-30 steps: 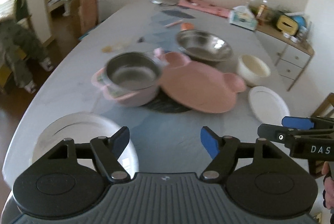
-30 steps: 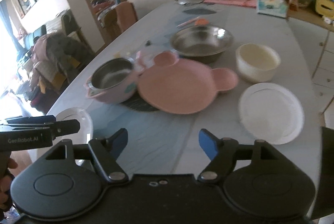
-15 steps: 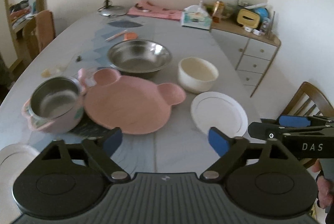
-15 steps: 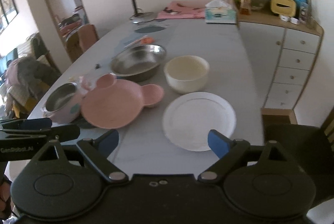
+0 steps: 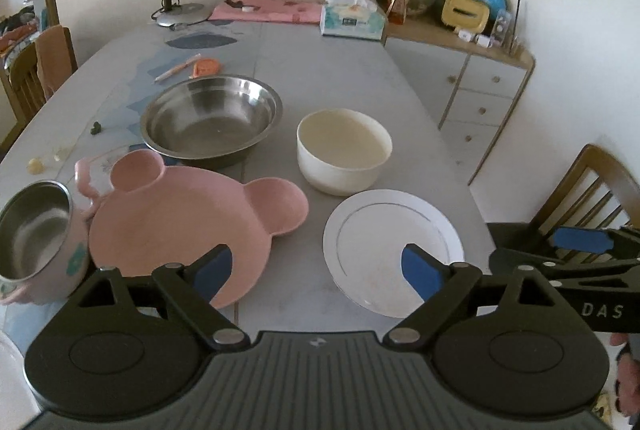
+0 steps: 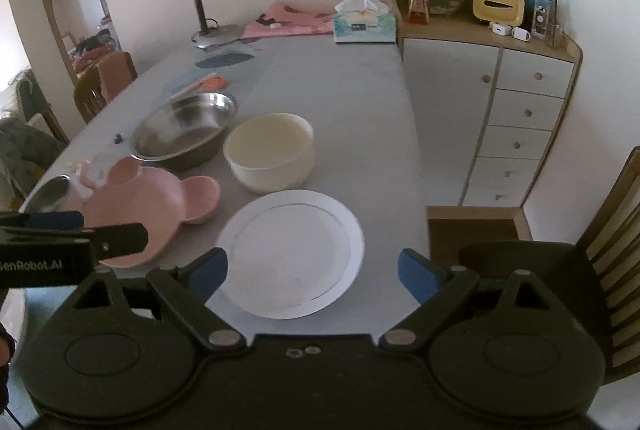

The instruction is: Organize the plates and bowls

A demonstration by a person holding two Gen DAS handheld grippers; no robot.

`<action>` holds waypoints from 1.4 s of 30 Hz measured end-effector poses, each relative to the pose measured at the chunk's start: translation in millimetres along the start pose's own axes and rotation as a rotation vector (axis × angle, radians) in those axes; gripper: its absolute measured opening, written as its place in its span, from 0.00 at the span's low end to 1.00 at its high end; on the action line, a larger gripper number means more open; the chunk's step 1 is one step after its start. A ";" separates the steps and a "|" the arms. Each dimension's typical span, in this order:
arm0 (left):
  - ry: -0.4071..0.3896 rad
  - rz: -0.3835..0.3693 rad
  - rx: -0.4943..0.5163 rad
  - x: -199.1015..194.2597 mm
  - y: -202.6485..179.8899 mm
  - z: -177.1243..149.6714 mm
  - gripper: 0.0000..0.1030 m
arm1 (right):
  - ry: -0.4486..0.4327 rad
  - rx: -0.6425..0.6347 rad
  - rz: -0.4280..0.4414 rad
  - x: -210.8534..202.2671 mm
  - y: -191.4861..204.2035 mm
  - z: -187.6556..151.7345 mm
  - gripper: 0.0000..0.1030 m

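Both tongs stand wide with nothing between their blue pads. The left gripper (image 5: 316, 268) fills the bottom of its frame, above the gap between the pink bear-shaped plate (image 5: 180, 226) at lower left and the white plate (image 5: 384, 242) at lower right. The right gripper (image 6: 312, 270) hangs over the white plate's near edge at bottom centre. Just beyond the white plate sits the cream bowl (image 5: 344, 149), mid-frame; the steel bowl (image 5: 210, 117) lies left of it. A small steel-lined pink pot (image 5: 36, 242) touches the pink plate at the left edge, all on the grey table (image 5: 328, 69).
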State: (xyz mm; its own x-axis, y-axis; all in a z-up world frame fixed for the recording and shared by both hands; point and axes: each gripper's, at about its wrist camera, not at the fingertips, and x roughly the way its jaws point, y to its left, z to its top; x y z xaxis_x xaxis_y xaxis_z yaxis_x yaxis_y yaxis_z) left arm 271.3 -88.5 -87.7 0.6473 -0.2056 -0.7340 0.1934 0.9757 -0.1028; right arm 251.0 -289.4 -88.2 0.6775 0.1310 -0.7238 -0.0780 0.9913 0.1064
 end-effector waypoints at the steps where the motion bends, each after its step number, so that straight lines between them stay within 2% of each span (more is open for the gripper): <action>1: 0.003 0.005 0.002 5.1 -1.6 1.3 0.90 | 0.006 -0.005 -0.004 4.2 -2.5 1.0 0.89; 5: 0.048 0.026 0.001 28.6 -5.8 5.8 0.90 | 0.034 -0.024 -0.018 22.4 -10.5 5.1 0.86; 7: 0.069 0.030 0.001 38.7 -7.0 6.1 0.90 | 0.058 -0.030 -0.024 33.1 -13.3 6.2 0.80; 18: 0.193 0.045 0.011 94.0 -15.5 8.5 0.89 | 0.159 -0.038 -0.030 89.5 -31.4 18.1 0.70; 20: 0.210 0.043 0.001 100.4 -15.4 9.5 0.87 | 0.176 -0.031 -0.024 96.3 -32.6 19.5 0.66; 23: 0.227 0.020 -0.004 107.7 -16.3 10.7 0.74 | 0.194 -0.037 -0.009 104.6 -32.6 21.3 0.61; 26: 0.252 0.013 -0.021 116.0 -15.0 10.8 0.66 | 0.209 -0.046 -0.004 113.1 -32.9 22.4 0.56; 30: 0.268 0.013 -0.027 122.0 -14.5 9.3 0.58 | 0.232 -0.043 0.004 121.9 -34.4 22.7 0.44; 32: 0.281 0.004 -0.038 124.5 -13.6 9.2 0.49 | 0.243 -0.032 0.016 124.9 -36.3 23.2 0.40; 35: 0.296 -0.005 -0.049 127.5 -11.5 9.5 0.46 | 0.259 -0.012 0.024 129.5 -39.4 23.0 0.34; 40: 0.305 -0.014 -0.048 129.0 -10.5 11.2 0.32 | 0.260 0.021 0.044 131.0 -44.6 23.8 0.24; 42: 0.305 -0.019 -0.052 130.1 -10.0 11.9 0.32 | 0.262 0.026 0.055 132.0 -45.1 24.8 0.21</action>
State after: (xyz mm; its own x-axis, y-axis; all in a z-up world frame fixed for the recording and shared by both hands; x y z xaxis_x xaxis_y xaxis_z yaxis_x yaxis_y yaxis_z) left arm 362.3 -125.9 -174.1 0.3909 -0.1995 -0.8985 0.1604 0.9761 -0.1469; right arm 362.1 -317.2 -171.7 0.4603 0.1876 -0.8677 -0.0884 0.9823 0.1654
